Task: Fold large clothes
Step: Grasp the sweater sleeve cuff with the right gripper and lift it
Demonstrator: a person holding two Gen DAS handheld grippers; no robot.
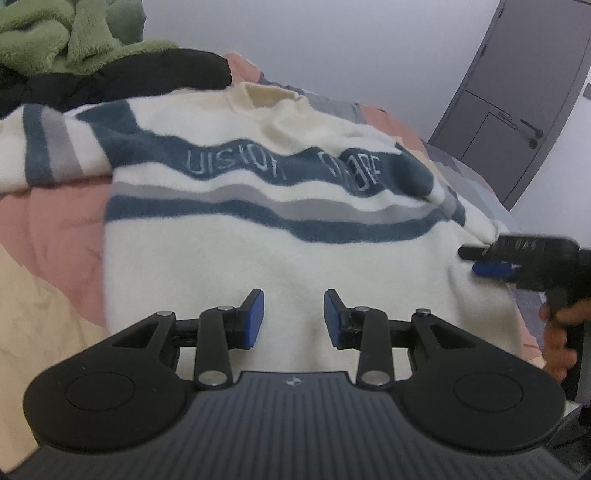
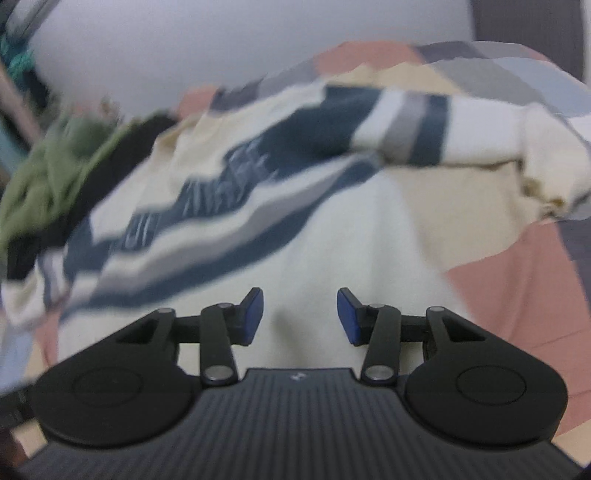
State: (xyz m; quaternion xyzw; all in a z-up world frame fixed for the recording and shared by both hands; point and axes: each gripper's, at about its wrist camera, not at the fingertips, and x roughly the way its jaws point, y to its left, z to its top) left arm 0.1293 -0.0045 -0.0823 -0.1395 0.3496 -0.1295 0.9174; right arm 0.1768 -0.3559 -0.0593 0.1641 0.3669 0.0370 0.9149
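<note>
The cream sweater with dark blue and grey stripes lies face up, spread on the patchwork bedcover. Its one sleeve is folded across the chest. The left gripper hangs over the plain lower part of the sweater, its jaws apart and holding nothing. The right gripper is also apart and empty, over the same cloth near the side edge. Behind the collar lie a green fleece and a black garment. A grey door stands at the right.
</note>
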